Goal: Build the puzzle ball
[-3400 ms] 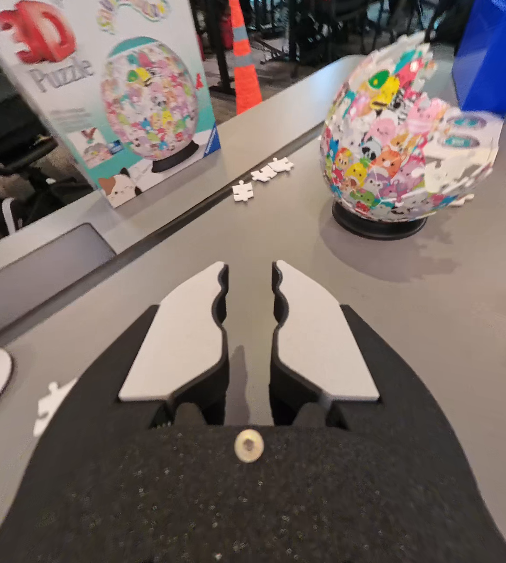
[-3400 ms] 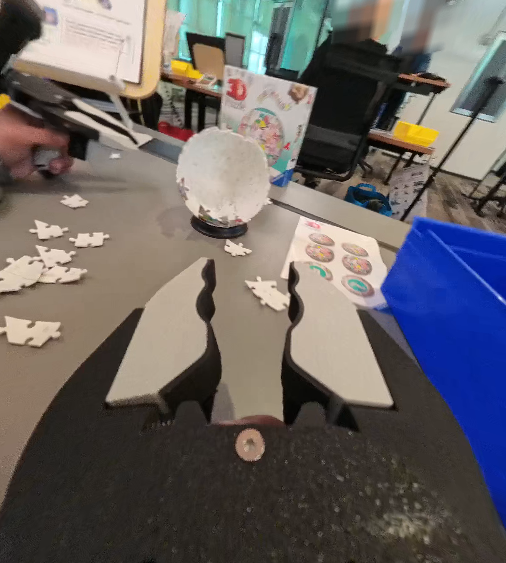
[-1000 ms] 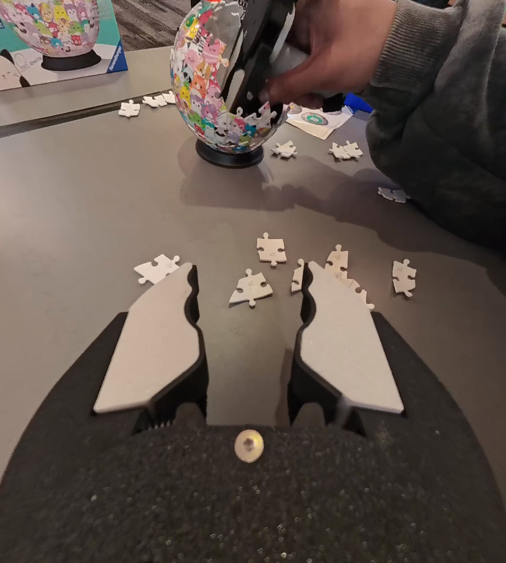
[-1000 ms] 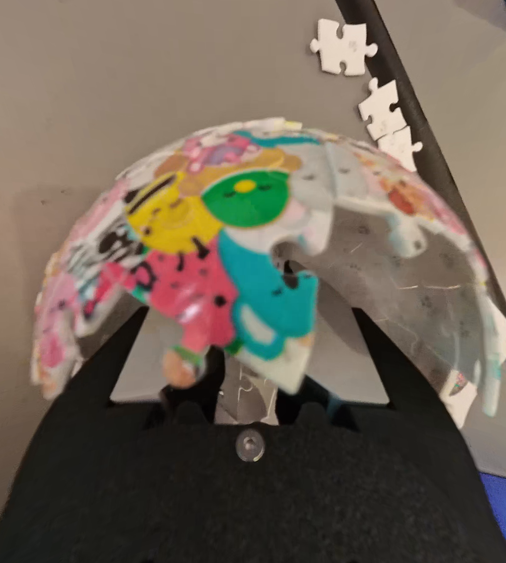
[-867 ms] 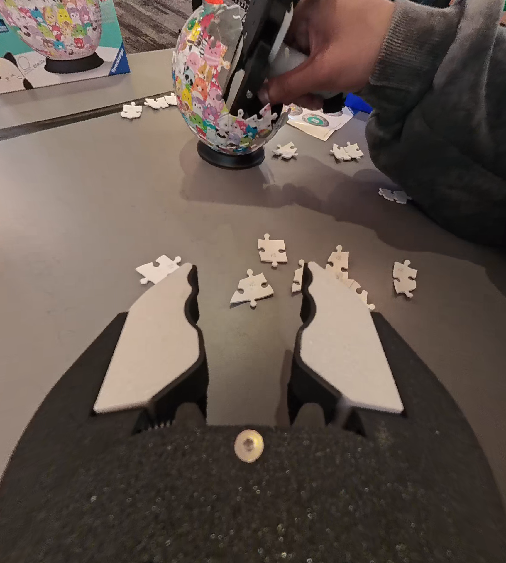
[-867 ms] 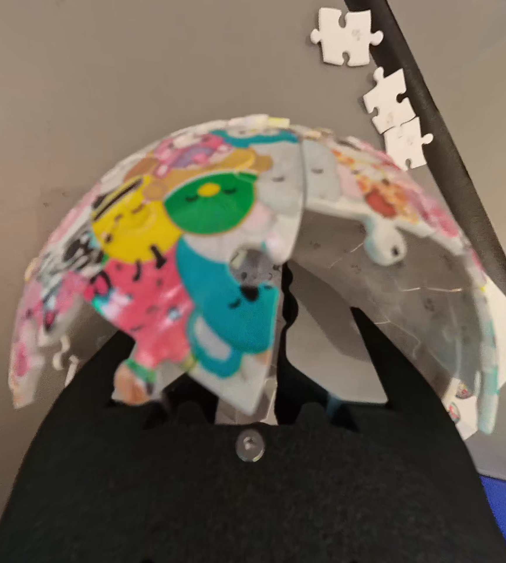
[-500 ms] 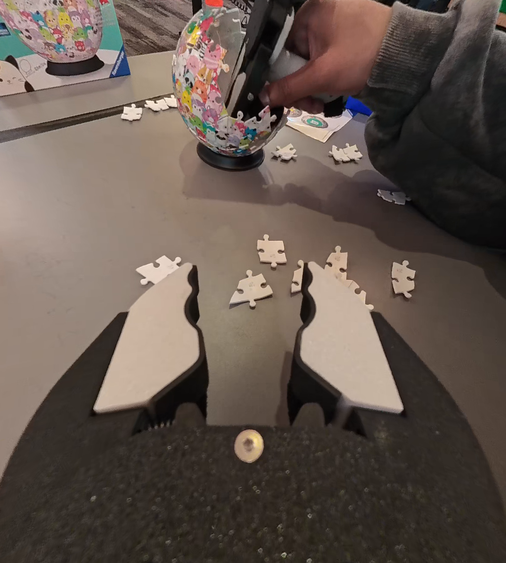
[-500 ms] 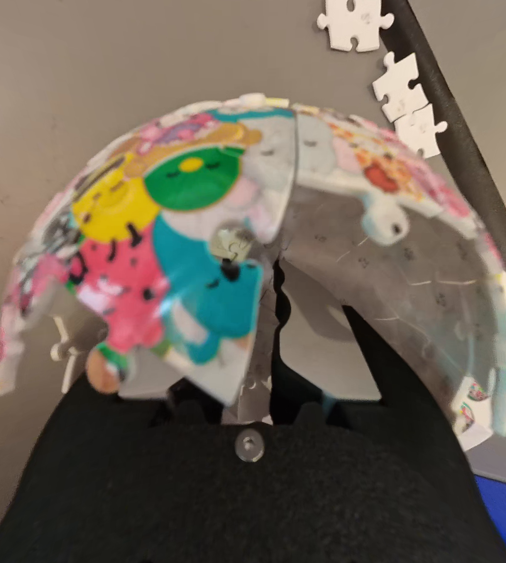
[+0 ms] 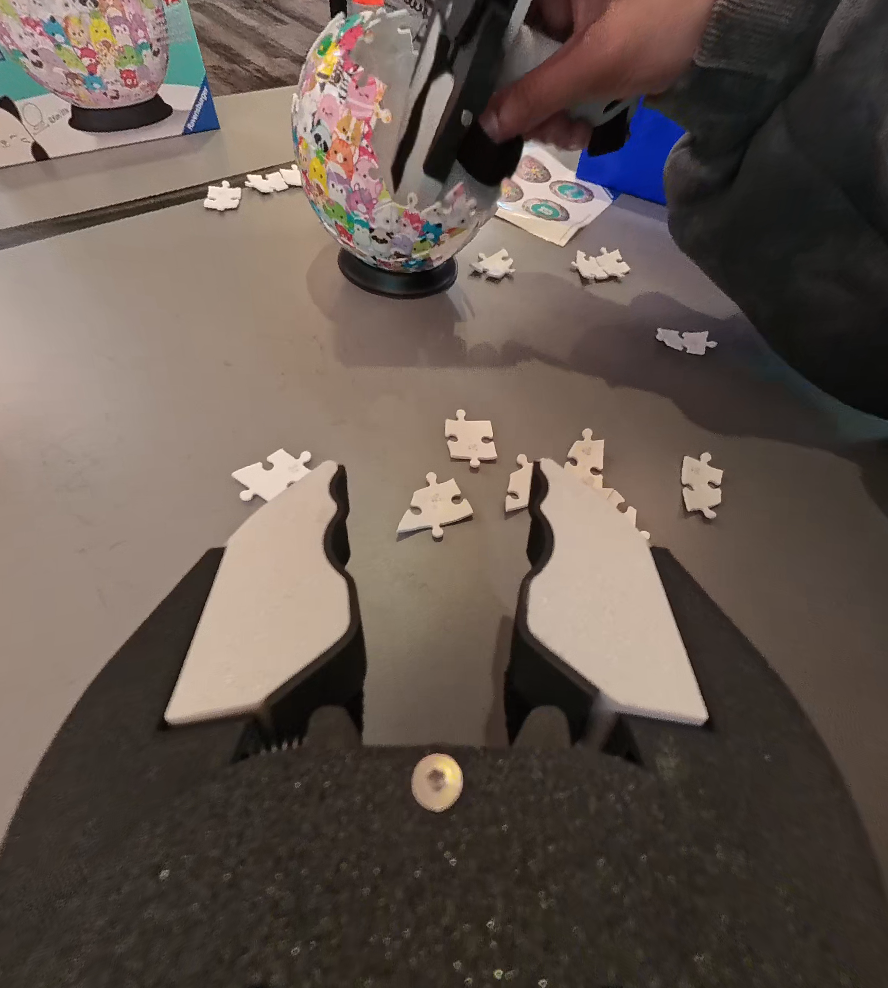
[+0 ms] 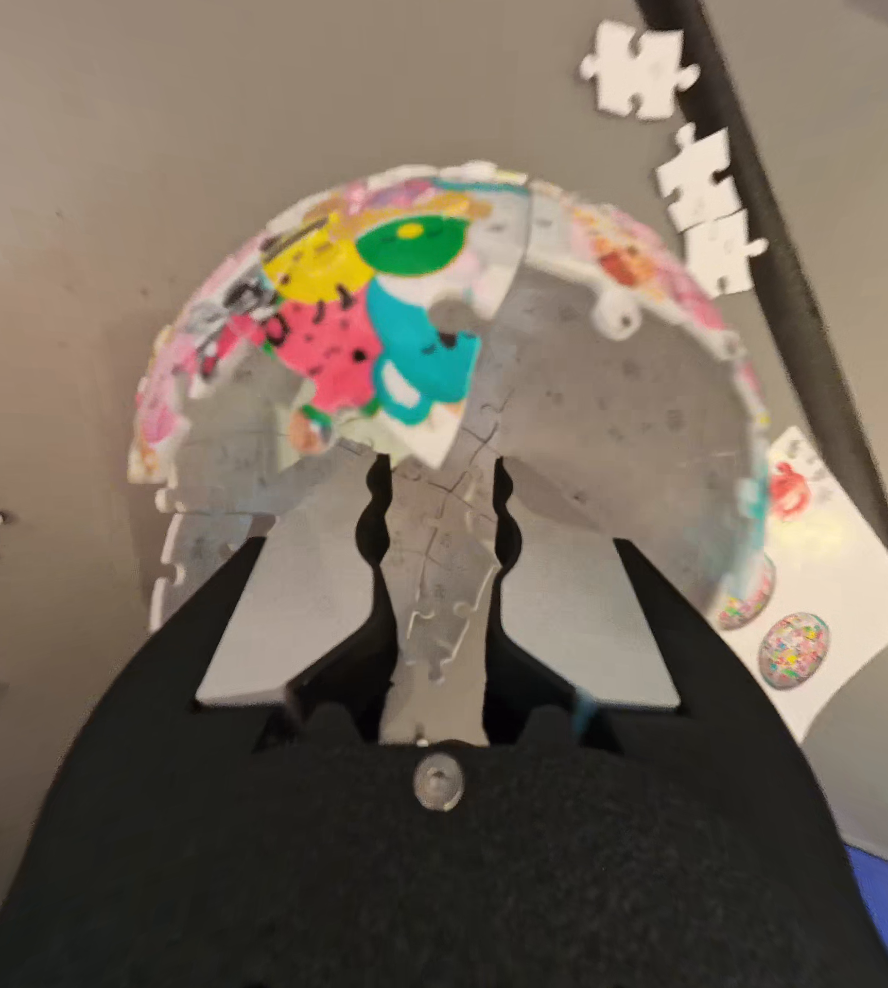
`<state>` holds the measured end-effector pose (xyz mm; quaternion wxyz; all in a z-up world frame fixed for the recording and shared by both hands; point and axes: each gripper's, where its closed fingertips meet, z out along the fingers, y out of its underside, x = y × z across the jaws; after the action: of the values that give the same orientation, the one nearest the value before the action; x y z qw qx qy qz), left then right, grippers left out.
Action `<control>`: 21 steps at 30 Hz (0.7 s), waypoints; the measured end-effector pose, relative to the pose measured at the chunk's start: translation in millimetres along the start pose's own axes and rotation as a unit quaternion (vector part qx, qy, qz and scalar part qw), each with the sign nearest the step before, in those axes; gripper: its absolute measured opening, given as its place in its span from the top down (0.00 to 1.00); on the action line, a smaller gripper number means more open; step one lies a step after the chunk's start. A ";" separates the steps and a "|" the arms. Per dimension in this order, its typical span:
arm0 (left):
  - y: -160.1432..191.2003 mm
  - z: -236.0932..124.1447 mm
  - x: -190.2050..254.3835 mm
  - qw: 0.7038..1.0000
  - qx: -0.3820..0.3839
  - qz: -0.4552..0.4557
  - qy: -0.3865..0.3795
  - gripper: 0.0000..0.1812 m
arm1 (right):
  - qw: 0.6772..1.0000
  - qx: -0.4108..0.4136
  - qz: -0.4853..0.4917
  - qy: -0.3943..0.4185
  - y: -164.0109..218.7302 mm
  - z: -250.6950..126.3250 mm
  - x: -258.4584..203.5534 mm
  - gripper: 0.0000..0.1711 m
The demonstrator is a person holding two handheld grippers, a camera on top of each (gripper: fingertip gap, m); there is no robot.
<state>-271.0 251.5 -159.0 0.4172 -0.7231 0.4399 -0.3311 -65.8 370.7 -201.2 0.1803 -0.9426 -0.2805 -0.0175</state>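
The partly built puzzle ball (image 9: 345, 160) stands on a black stand (image 9: 396, 278) at the far middle of the grey table; its right side is an open shell. My right gripper (image 9: 415, 171), held by a hand, reaches into that opening. In the right wrist view it (image 10: 439, 470) is open and empty, with the ball's grey inside (image 10: 618, 427) behind it. A coloured section (image 10: 377, 342) with green, yellow, pink and teal figures sits on the shell just beyond the fingertips. My left gripper (image 9: 436, 470) is open and empty, low over loose white pieces (image 9: 433, 505).
The puzzle box (image 9: 83, 80) stands at the far left. A printed leaflet (image 9: 554, 203) and a blue object (image 9: 629, 155) lie behind the ball. More white pieces (image 9: 222, 195) lie by the dark gap between tables (image 10: 784, 278). A grey sleeve (image 9: 805, 214) fills the right. Left tips to right tips: about 25 cm.
My right gripper was shut on the coloured section; it has opened and drawn back, and the section now stays on the ball. My left gripper has not moved.
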 end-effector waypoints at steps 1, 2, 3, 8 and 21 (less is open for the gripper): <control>0.0 -0.3 0.1 1.000 0.000 0.002 -0.001 0.64 | 1.000 -0.006 0.005 -0.009 1.5 3.8 -1.9 0.78; -0.2 -0.5 0.0 1.000 0.001 0.003 -0.002 0.65 | 1.000 -0.010 0.011 -0.022 1.8 6.2 -5.3 0.77; -0.5 -0.6 0.0 1.000 0.001 0.003 -0.002 0.65 | 0.999 -0.013 0.016 -0.031 0.7 7.4 -7.6 0.78; -0.7 -0.3 0.0 1.000 0.001 0.001 -0.001 0.64 | 0.999 -0.020 0.019 -0.036 -6.0 7.0 -10.8 0.77; -1.1 -1.1 -1.5 1.000 0.003 -0.001 0.000 0.65 | 0.998 -0.053 0.020 -0.033 4.7 19.0 -10.0 0.87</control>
<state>-272.1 252.9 -157.7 0.4187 -0.7223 0.4383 -0.3330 -73.0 368.5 -221.8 0.1213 -0.9564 -0.2656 0.0022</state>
